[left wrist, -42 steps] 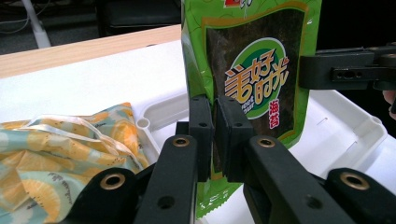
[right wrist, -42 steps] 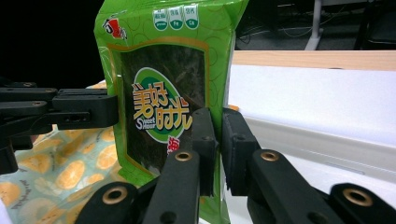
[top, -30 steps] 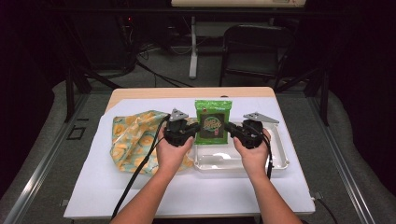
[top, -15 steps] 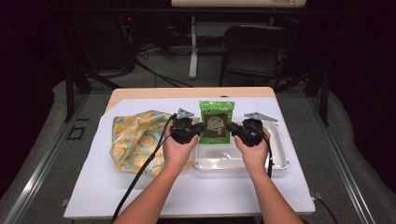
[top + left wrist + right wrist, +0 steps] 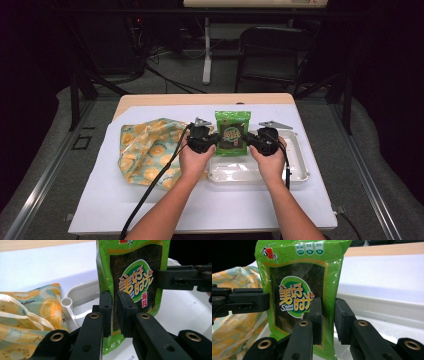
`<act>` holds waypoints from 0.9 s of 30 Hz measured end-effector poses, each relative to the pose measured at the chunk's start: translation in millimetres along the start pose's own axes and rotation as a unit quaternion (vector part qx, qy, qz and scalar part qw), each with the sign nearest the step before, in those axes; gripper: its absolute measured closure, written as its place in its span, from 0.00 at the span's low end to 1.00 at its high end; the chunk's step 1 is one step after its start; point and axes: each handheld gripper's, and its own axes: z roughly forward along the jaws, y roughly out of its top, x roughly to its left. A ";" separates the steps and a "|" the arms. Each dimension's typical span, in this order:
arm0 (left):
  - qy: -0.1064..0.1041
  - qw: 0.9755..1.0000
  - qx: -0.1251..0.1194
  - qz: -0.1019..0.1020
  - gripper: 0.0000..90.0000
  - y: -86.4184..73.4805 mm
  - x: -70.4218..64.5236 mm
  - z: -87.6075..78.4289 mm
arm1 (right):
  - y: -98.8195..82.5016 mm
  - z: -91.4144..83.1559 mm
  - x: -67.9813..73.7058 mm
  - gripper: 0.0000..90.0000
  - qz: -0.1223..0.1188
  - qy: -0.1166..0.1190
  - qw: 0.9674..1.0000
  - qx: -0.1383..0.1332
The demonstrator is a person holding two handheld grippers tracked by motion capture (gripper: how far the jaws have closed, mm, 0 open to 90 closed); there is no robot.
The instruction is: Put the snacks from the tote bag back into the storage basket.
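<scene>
Nearest the person, two bare forearms come up over the white-covered table [image 5: 200, 210], each hand wrapped around a hand-held gripper, and the two tools point inward at each other from 9 and 3 o'clock of a green seaweed snack packet [image 5: 232, 132]. The left hand-held gripper [image 5: 214, 141] has its pads drawn close on the packet's side edge. In the left gripper view the foil runs straight through the narrow slit between them [image 5: 114, 312], so it reads as pinching the packet. The right hand-held gripper [image 5: 251, 142] has just been opening. In the right gripper view the packet's other edge sits inside a wider gap [image 5: 328, 317], and the pads look to stand off the foil rather than press it. Gripping both side seams keeps the flat pouch upright with its printed face towards the person, instead of letting it flop. The packet hangs low over the far-left corner of a shallow white tray [image 5: 300, 165], about 11 o'clock of the tray's middle. Whether its bottom edge already touches the tray floor cannot be told. This looks like the moment of setting it down, one side being let go first. At 9 o'clock of the tray lies a crumpled bag with an orange-slice print [image 5: 145, 150], likely where such items belong. Beyond the table's far edge, at 12 o'clock, stands a dark chair [image 5: 272, 50].
</scene>
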 end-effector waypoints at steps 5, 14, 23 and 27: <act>0.002 1.000 0.005 -0.012 0.91 -1.3 4.5 7.0 | -1.8 4.6 -0.9 0.85 -0.003 -0.003 1.000 0.006; -0.001 0.999 0.017 -0.027 0.91 -2.7 9.1 14.5 | -4.0 12.5 -3.0 0.83 -0.008 -0.006 1.000 0.012; 0.004 0.999 0.021 -0.030 0.91 -2.1 10.3 18.5 | -5.0 17.5 -5.3 0.82 -0.002 -0.006 1.000 0.016; 0.006 0.999 0.024 -0.033 0.91 -2.1 11.0 20.2 | -5.4 20.9 -5.6 0.81 -0.002 -0.008 1.000 0.018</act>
